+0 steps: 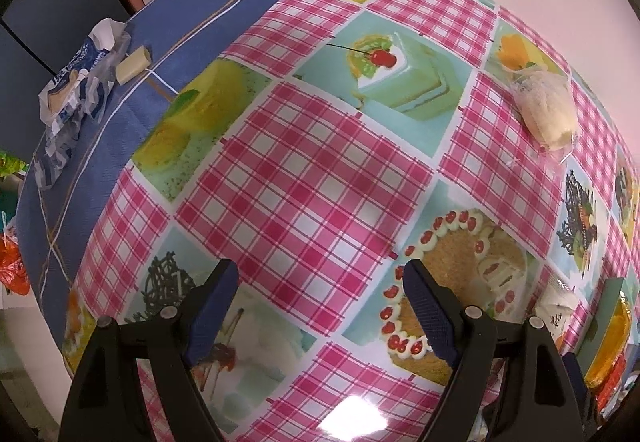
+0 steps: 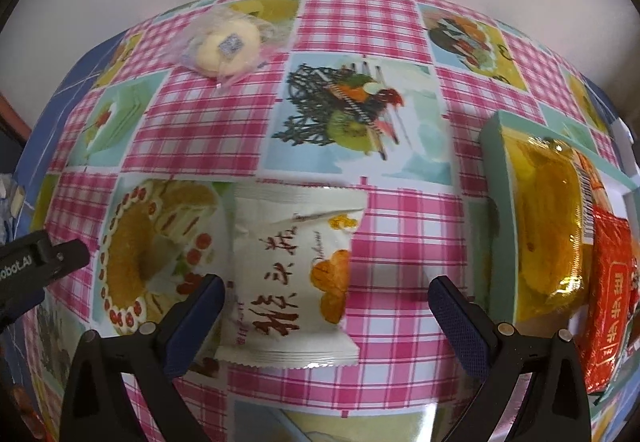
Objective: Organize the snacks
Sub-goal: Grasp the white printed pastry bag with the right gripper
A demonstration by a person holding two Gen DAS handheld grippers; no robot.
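Note:
A white snack packet (image 2: 294,274) with red characters lies flat on the cake-print tablecloth, between the open fingers of my right gripper (image 2: 326,294), nearer the left finger. A teal box (image 2: 496,202) at the right holds a yellow-wrapped snack (image 2: 548,222) and a red packet (image 2: 612,294). A clear-wrapped pale bun (image 2: 226,46) lies at the far left; it also shows in the left wrist view (image 1: 548,110). My left gripper (image 1: 320,282) is open and empty above the cloth. Its body shows at the right wrist view's left edge (image 2: 36,262).
A blue cloth (image 1: 192,14) covers the table's far left part, with a torn blue-white wrapper (image 1: 76,78) and a pale stick-shaped snack (image 1: 134,64) on it. Orange and green wrappers (image 1: 14,266) show beyond the table's left edge. The box's corner shows at the right (image 1: 612,326).

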